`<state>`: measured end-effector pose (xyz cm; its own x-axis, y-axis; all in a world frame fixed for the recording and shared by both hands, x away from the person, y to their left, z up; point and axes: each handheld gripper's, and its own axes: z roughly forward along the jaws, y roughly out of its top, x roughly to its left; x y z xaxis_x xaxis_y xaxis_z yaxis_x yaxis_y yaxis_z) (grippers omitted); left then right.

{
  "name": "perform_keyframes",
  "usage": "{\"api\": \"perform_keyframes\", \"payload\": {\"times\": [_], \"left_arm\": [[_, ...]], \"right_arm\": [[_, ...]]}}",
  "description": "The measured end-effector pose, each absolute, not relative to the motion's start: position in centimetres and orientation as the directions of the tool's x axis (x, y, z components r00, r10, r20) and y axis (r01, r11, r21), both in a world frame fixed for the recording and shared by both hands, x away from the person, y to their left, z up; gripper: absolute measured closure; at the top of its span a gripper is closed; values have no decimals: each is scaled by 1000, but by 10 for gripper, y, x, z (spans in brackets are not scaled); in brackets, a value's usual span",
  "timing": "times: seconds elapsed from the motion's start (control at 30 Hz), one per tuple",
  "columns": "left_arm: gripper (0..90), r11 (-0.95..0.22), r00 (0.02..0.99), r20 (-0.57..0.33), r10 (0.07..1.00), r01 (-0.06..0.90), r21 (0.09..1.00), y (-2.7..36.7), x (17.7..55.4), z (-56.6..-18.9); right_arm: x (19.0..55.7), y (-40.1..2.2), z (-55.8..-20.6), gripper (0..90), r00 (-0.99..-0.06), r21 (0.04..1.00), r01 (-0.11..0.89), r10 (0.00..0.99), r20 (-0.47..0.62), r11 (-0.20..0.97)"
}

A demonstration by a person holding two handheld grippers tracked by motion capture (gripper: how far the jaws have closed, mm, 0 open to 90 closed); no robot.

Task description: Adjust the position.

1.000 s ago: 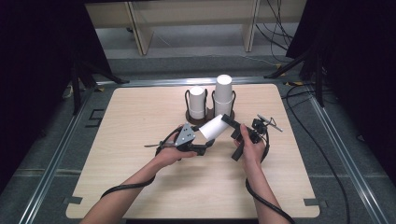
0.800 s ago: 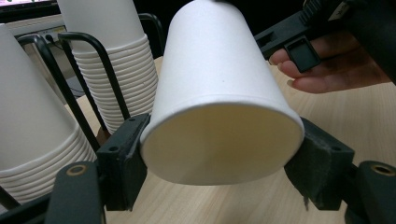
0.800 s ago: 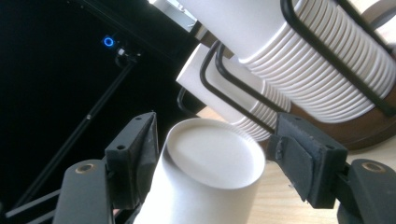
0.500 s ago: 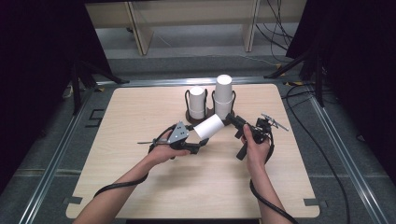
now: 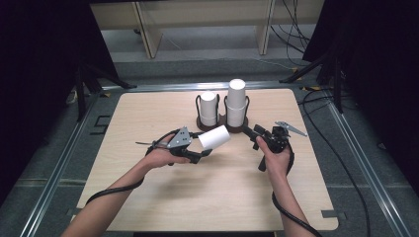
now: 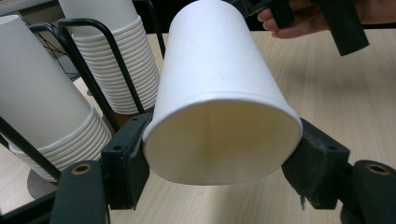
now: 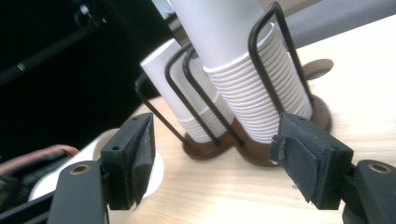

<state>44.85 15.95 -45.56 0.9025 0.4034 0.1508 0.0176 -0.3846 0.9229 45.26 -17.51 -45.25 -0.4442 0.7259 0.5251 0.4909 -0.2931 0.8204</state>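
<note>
A single white paper cup [image 5: 216, 137] lies on its side in my left gripper [image 5: 201, 145], just above the table. In the left gripper view its open mouth [image 6: 219, 140] faces the camera, and the pads [image 6: 133, 154] press on the rim from both sides. These jaws have just been closing on the cup. My right gripper [image 5: 251, 132] sits a little to the right of the cup, pointing at the cup stacks. Its jaws [image 7: 219, 163] stand open with nothing between them, having just widened and then drawn in slightly. The held cup [image 7: 156, 170] peeks out behind its left jaw.
Two stacks of white cups stand upside down in black wire holders behind the grippers, a shorter one [image 5: 208, 108] on the left and a taller one [image 5: 236, 102] on the right. They share a dark round base [image 7: 261, 147]. The wooden table [image 5: 148, 197] ends near the bottom edge.
A second ago the cup bridged both grippers. The right gripper has let go of it, and the left gripper has carried the cup leftward, away from the right one.
</note>
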Motion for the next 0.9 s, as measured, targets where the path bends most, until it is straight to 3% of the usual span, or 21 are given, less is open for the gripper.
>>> {"api": "perform_keyframes", "payload": {"times": [0.33, 0.53, 0.7, 0.77, 0.9], "left_arm": [[295, -411, 915, 163, 370, 4, 912, 168, 446, -451], [296, -448, 922, 179, 345, -6, 894, 173, 444, -445], [296, -474, 927, 192, 322, -17, 880, 177, 443, -442], [298, -483, 931, 192, 312, -19, 875, 179, 443, -440], [300, -498, 933, 193, 302, -19, 867, 182, 443, -437]], "right_arm": [[450, -177, -452, 297, -507, 905, 417, 805, 306, -82], [445, -176, -451, 284, -511, 898, 436, 806, 300, -58], [445, -178, -454, 283, -532, 918, 396, 818, 217, 13], [441, -176, -455, 283, -540, 903, 430, 802, 255, 2], [438, -176, -457, 283, -544, 902, 429, 809, 224, 39]]}}
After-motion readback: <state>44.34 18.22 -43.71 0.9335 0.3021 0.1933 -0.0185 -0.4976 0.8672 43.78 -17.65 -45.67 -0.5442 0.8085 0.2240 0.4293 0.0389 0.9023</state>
